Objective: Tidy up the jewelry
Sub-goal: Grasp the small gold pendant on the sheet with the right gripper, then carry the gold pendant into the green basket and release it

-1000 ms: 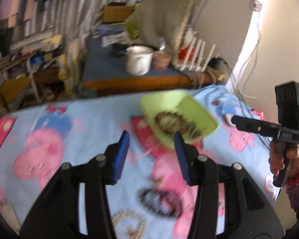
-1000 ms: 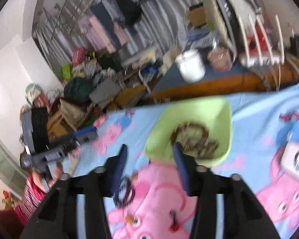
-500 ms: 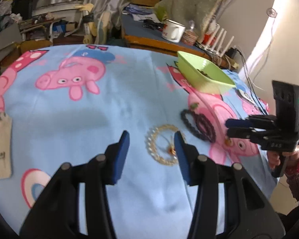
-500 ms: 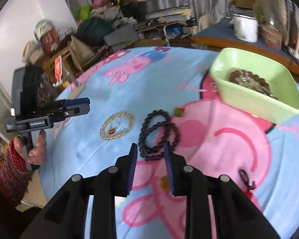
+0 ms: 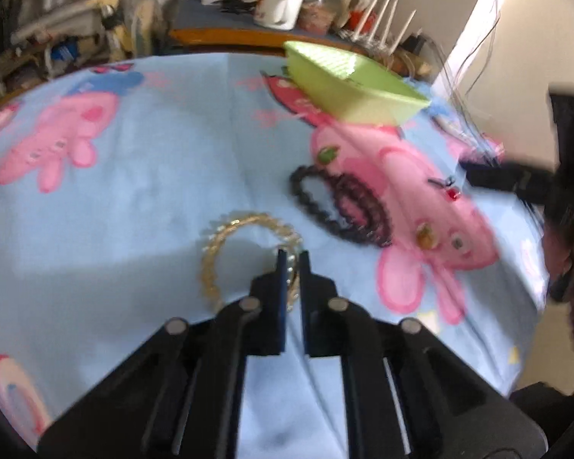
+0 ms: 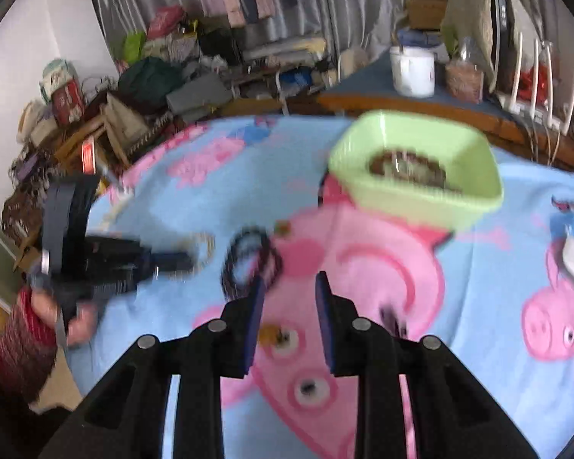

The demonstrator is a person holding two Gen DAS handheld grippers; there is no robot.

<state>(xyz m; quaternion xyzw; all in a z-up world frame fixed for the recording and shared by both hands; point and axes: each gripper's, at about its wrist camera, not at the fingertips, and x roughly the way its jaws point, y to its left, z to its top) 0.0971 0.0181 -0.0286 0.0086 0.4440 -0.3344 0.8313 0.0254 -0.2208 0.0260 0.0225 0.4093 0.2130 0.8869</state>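
The left gripper is clenching on the near-right arc of the gold bracelet, its jaws having just closed around it. The bracelet is lying flat mid-blanket, nearer the front edge. The green tray is sitting toward the far right corner, so the lift will probably be heading that way. The right gripper is hovering nearly closed on nothing, just this side of the dark bead necklace.

Daylit, motion-blurred, fisheye-warped edges.
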